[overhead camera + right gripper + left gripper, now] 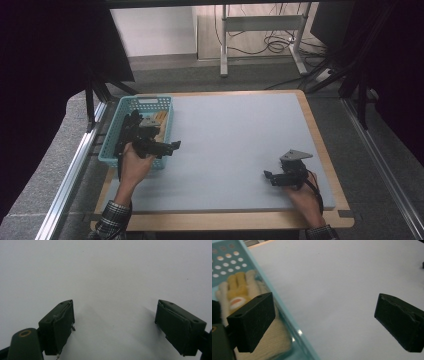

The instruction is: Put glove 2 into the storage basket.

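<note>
Left gripper [172,146]: jaws wide apart, empty, straddling basket [284,312] wall. Plush toy [239,293] lies inside basket; judge it soft, light, squashy. Pinch your grip across its thick cream body. Right gripper [270,176] rests open on grey mat [235,140], well apart.

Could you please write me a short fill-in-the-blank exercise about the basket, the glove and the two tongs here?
1. The knitted glove lies inside the ____ basket.
2. The left tongs are ____, holding nothing.
3. The right tongs hover over the bare ____ mat.
4. The basket stands at the mat's ____ edge.

Missing words: turquoise; open; grey; left
</note>
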`<state>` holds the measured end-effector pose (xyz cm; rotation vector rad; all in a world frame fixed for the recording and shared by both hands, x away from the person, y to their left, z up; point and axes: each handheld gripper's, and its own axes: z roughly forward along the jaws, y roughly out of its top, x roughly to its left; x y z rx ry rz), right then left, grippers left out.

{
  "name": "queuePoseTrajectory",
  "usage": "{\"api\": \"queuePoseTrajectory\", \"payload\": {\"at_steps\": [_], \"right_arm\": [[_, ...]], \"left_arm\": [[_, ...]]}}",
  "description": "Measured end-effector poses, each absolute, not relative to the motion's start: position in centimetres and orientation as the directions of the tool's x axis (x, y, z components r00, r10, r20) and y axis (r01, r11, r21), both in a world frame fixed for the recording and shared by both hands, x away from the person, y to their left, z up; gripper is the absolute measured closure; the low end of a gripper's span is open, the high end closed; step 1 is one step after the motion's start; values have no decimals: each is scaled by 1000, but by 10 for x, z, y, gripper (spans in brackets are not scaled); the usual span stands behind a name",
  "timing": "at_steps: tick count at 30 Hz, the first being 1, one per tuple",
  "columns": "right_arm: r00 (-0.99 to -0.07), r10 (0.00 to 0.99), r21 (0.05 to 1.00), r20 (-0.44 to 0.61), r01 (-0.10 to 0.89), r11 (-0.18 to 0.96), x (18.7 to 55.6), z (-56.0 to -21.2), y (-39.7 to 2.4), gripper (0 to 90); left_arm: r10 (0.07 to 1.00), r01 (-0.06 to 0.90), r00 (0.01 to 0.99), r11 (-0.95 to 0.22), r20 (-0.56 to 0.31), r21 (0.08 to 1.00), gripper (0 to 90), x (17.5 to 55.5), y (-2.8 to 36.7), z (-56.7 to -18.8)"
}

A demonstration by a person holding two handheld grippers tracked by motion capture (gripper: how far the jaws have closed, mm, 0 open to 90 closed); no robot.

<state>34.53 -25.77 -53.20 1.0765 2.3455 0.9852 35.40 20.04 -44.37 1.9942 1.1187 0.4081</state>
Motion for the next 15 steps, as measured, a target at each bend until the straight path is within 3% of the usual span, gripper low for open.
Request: {"api": "queuePoseTrajectory", "payload": {"at_steps": [15], "right_arm": [[-636, 771, 728, -46, 507, 461, 345, -532, -258, 154]], "left_arm": [[764, 537, 634, -321, -122, 780, 37, 353, 156, -451]]}}
